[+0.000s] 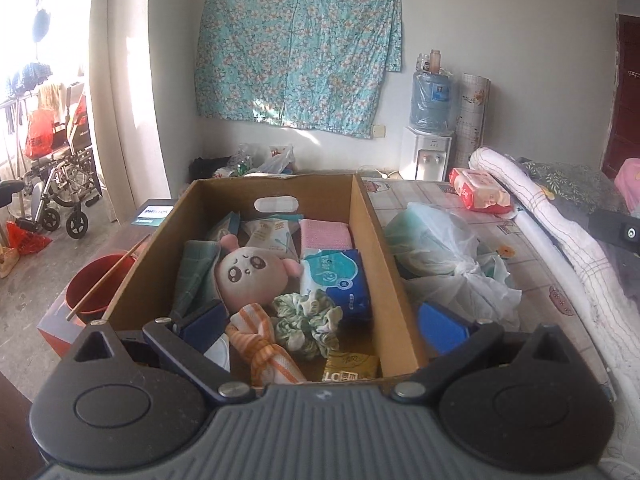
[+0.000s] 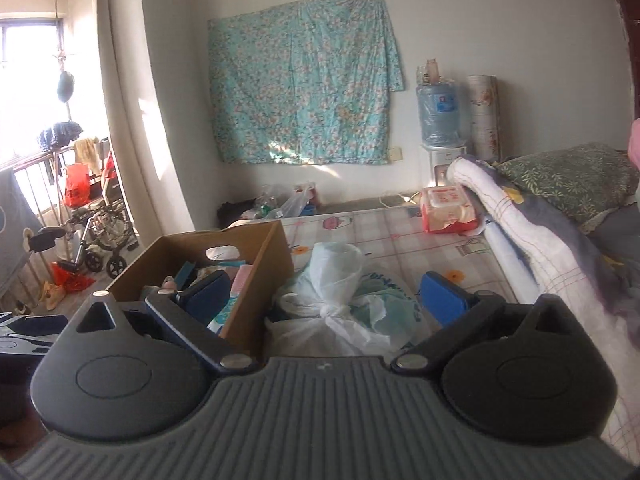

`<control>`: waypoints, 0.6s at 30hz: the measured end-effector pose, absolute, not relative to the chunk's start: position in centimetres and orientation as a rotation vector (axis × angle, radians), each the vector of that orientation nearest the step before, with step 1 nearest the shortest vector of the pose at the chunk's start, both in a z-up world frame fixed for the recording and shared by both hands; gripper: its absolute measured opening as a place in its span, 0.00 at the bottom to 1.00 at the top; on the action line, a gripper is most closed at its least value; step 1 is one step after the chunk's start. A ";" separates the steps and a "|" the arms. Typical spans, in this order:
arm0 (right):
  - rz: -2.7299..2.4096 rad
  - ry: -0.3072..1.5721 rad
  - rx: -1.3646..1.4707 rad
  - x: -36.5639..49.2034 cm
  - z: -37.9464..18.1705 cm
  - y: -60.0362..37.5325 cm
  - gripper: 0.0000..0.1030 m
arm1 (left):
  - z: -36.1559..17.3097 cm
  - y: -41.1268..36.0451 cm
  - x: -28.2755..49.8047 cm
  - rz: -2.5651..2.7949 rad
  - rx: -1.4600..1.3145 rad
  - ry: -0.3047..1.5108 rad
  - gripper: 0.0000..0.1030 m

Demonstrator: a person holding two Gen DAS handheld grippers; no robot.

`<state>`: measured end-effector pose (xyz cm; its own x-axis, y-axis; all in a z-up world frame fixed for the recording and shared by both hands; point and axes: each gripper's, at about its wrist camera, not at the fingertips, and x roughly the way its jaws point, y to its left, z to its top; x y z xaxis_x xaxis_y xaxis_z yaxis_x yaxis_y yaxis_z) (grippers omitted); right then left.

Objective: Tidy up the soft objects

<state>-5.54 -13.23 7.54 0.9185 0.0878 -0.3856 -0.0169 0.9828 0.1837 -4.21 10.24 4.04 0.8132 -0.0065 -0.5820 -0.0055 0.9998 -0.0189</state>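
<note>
Filling corrugated cardboard box (image 1: 372, 240): round plush head (image 1: 248, 276), ruffled scrunchie (image 1: 308, 320).

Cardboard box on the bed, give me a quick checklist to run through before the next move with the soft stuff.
1. Left gripper empty, jaws wide apart: ok.
2. Right gripper empty, jaws wide apart: ok.
3. Cardboard box open on top and reachable: ok.
4. Soft items already inside, namely the plush toy, green scrunchie, striped orange cloth and blue tissue pack: ok.
5. Everything soft packed away: not ok; the tied white plastic bag lies on the mattress beside the box, and the red wipes pack sits farther back.
6. Room left in the box for the bag: cannot tell; the bottom looks crowded.
</note>
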 end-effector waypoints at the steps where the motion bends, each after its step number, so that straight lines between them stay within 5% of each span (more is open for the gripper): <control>1: 0.014 0.386 0.188 -5.9 7.5 -13.8 0.99 | 3.9 10.1 -3.8 -0.011 -0.041 0.647 1.00; 18: 0.201 0.821 0.239 -0.6 1.1 -10.4 0.99 | 2.0 8.6 -2.3 0.075 -0.067 0.859 1.00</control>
<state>-0.62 -10.39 1.13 0.6651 0.2683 -0.6969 -0.0842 0.9542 0.2869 -2.27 8.59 1.97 0.6511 0.0387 -0.7580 -0.0927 0.9953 -0.0288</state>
